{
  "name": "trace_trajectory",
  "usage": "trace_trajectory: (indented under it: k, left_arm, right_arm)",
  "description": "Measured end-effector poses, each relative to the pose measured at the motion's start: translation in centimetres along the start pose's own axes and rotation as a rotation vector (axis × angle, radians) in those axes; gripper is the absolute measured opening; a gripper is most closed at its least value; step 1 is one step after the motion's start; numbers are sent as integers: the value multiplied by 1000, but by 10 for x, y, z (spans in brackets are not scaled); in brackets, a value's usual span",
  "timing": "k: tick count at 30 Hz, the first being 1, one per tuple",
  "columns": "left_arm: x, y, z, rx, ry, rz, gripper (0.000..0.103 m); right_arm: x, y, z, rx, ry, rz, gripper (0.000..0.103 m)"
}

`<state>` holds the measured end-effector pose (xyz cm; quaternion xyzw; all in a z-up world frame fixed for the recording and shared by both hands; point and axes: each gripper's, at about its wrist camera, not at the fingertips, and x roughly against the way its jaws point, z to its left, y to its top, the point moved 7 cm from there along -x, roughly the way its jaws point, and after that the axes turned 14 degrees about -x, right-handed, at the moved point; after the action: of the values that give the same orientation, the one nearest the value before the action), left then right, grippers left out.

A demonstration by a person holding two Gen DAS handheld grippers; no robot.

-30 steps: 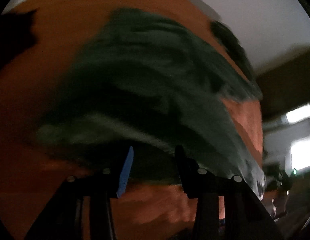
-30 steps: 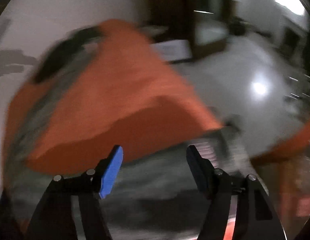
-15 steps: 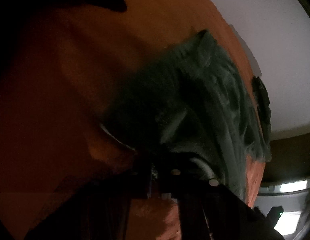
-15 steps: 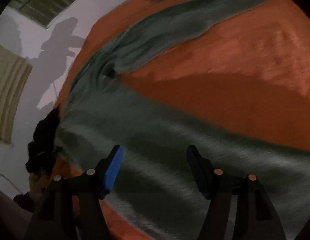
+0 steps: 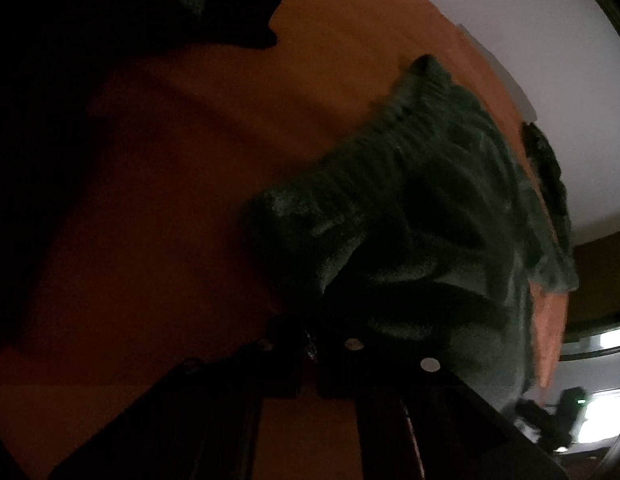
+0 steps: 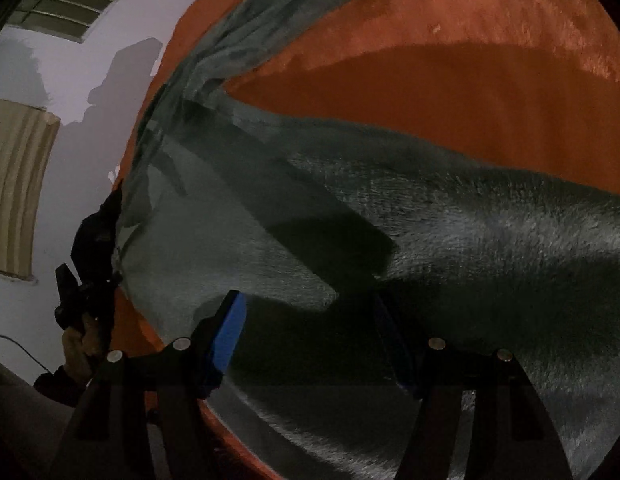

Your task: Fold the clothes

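— Step in hand?

— Gathering, by the look of it. Dark green fuzzy fleece garment (image 6: 390,216) spread across the orange cloth-covered table (image 6: 490,92), one long part trailing off toward the far edge. Left hand-held gripper (image 5: 310,344) with fingers drawn together, clamped on the ribbed gathered edge (image 5: 374,152) of that garment and bunching it. Right hand-held gripper (image 6: 314,336) poised low over the flat fleece, blue-padded fingers (image 6: 229,328) well apart, nothing between them.

— Folded at all?

— Hard to tell — dim light, no clean crease visible; mostly laid out flat with wrinkles near the left grip.

— Next move, then?

— Probably closing the right pair on a matching edge, then lifting both evenly. Soft, floppy stuff — likely to sag and drag unless both grips travel together.
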<state>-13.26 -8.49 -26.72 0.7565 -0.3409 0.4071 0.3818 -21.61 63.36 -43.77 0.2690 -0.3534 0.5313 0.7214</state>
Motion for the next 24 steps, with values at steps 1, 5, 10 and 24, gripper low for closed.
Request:
trace_trajectory:
  k: [1,5,10,24]
  left_arm:
    - [3,3,1,15,-13,-3,17]
    - [28,20,6,33,8,-89,37]
    - [25,42,12,82,-29,-124,63]
    - [7,59,-6,-55,234,-158,15]
  right_arm:
    - [-2,0,-1,1,-2,3,65]
    - [-2,-2,3,26,-10,-1,65]
    - [-4,-2,7,36,-16,-7,65]
    - [8,-2,6,42,34,-50,66]
